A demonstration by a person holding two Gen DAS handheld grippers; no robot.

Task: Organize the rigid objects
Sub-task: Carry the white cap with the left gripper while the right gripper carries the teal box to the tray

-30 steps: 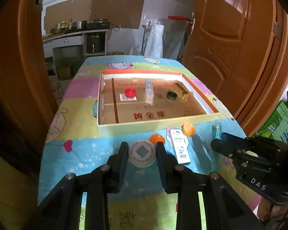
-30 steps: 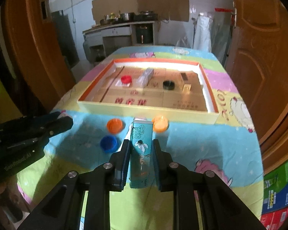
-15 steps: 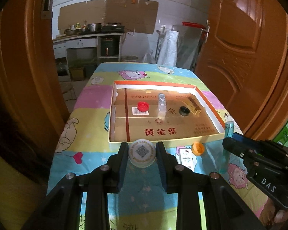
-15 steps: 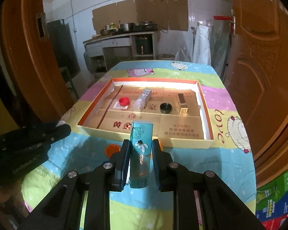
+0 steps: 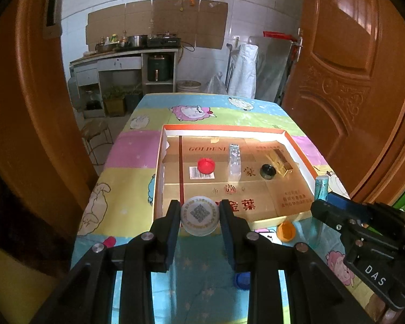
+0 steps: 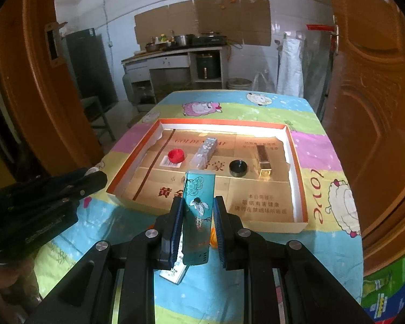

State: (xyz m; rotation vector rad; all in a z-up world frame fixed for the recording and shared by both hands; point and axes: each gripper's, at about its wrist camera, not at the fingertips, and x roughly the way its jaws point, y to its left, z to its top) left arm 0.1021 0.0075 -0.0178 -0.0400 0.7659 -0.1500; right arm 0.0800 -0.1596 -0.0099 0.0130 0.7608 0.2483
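My left gripper (image 5: 199,217) is shut on a round white lid with a QR code (image 5: 199,214), held above the table just before the shallow cardboard tray (image 5: 159,167). My right gripper (image 6: 197,216) is shut on a tall teal box with a crane picture (image 6: 198,210), raised in front of the same tray (image 6: 297,172). In the tray lie a red cap (image 5: 205,165), a clear plastic case (image 5: 235,159), a black cap (image 5: 267,171) and a gold box (image 5: 282,159). An orange cap (image 5: 286,230) and a blue cap (image 5: 241,280) lie on the cloth.
A white flat box (image 6: 174,270) lies on the cartoon tablecloth (image 6: 334,197) under my right gripper. Wooden doors (image 5: 359,81) flank the table on both sides. A kitchen counter (image 5: 127,56) stands against the far wall. The other gripper (image 5: 364,229) shows at the right of the left wrist view.
Both grippers have risen and moved toward the tray, each still holding its object. The loose caps and white box have slid down and partly behind the fingers.
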